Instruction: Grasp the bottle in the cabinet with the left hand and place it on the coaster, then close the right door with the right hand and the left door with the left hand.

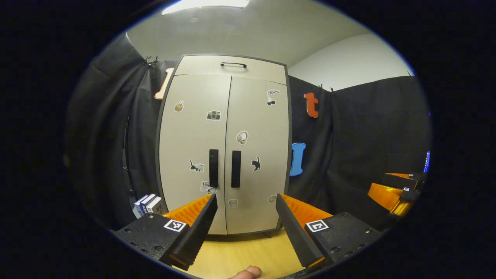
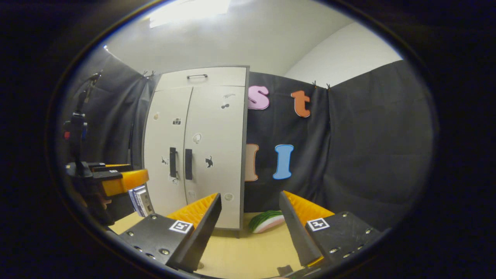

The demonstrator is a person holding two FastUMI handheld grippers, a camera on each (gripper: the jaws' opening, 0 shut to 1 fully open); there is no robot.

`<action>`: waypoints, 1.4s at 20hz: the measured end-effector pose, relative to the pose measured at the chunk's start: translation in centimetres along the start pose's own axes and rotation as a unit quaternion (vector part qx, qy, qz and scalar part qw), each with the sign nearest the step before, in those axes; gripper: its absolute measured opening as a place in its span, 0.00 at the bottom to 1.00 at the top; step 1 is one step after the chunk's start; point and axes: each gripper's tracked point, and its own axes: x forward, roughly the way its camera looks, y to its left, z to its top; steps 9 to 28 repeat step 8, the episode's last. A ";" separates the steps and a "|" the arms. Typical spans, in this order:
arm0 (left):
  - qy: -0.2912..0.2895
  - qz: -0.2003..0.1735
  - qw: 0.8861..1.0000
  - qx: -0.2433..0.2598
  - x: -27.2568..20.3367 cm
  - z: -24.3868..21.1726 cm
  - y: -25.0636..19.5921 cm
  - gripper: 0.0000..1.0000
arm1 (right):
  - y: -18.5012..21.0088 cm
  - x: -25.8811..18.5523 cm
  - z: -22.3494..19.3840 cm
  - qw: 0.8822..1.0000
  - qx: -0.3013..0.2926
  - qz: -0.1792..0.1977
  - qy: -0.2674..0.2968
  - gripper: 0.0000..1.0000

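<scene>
Left gripper view showed, from left to right, some small boxes on the table beside the cabinet, then the two closed doors with their dark handles, and far to the right the other tool. The left gripper had its jaws apart and empty, facing the doors. In the right gripper view the left tool stood at the left, the cabinet in the middle, and a green and white object, maybe the coaster, lay on the table near the cabinet's right corner. The right gripper was also apart, holding nothing.

The bottle should be inside the cabinet, hidden behind the doors. I guess it is stiff, smooth and somewhat slippery, best taken around its middle. Its size and weight could not be judged.
</scene>
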 end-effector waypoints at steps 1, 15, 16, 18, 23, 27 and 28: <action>-0.003 0.004 1.000 0.002 0.0 0.2 0.0 0.96 | -0.1 -0.2 0.0 1.000 -0.002 0.002 0.000 0.92; -0.010 0.010 1.000 0.009 0.0 -0.2 -1.9 0.96 | -1.3 -0.4 0.2 1.000 -0.007 0.019 -0.004 0.89; -0.010 0.010 1.000 0.009 0.0 -0.2 -1.9 0.96 | -1.3 -0.4 0.2 1.000 -0.007 0.019 -0.004 0.89; -0.010 0.010 1.000 0.009 0.0 -0.2 -1.9 0.96 | -1.3 -0.4 0.2 1.000 -0.007 0.019 -0.004 0.89; -0.010 0.010 1.000 0.009 0.0 -0.2 -1.9 0.96 | -1.3 -0.4 0.2 1.000 -0.007 0.019 -0.004 0.89; -0.010 0.010 1.000 0.009 0.0 -0.2 -1.9 0.96 | -1.3 -0.4 0.2 1.000 -0.007 0.019 -0.004 0.89; -0.010 0.010 1.000 0.009 0.0 -0.2 -1.9 0.96 | -1.3 -0.4 0.2 1.000 -0.007 0.019 -0.004 0.89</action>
